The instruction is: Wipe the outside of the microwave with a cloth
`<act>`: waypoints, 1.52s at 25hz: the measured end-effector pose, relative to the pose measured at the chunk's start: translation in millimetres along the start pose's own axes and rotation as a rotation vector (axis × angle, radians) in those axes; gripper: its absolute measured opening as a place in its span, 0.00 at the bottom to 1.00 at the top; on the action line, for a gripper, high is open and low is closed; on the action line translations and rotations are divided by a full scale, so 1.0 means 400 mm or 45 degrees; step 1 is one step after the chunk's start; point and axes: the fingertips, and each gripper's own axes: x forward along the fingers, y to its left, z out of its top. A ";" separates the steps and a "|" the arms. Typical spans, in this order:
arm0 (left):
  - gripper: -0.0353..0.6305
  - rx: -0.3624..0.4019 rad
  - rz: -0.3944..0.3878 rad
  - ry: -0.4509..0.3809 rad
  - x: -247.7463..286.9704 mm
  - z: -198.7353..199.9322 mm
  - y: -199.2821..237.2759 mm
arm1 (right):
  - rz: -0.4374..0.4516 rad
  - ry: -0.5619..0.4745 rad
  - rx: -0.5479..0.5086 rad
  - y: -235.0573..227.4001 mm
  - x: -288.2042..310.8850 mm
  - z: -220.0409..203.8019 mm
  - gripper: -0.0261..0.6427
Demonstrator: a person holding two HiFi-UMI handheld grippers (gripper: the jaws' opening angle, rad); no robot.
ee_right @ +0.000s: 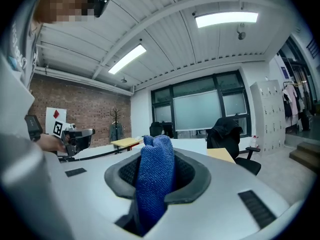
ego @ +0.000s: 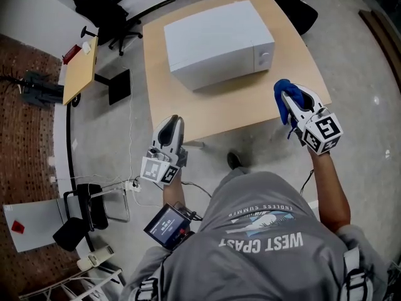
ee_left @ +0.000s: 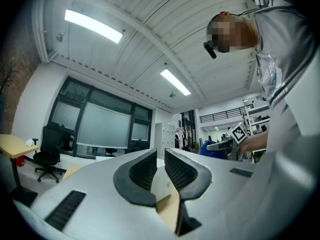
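Note:
A white microwave stands on a light wooden table, its door and knob facing the near right. My right gripper hovers over the table's near right corner, shut on a folded blue cloth. In the right gripper view the cloth fills the gap between the pads and sticks out past the gripper. My left gripper is at the table's near left edge. Its jaws stand almost together with nothing between them, and the microwave shows through the slit.
Black office chairs stand behind the table. A small wooden side desk is at the far left. A power strip with cables and a low black chair sit on the floor at the left.

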 end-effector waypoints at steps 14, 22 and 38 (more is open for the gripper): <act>0.15 -0.073 -0.044 0.108 0.070 -0.099 0.279 | 0.225 -0.063 -0.272 0.210 0.610 -0.088 0.20; 0.15 -0.085 0.093 0.199 -0.009 -0.146 0.358 | 0.633 -0.011 -0.786 0.479 0.830 -0.282 0.20; 0.15 -0.095 0.093 0.278 -0.006 -0.197 0.397 | 0.405 0.076 -1.136 0.347 0.881 -0.389 0.19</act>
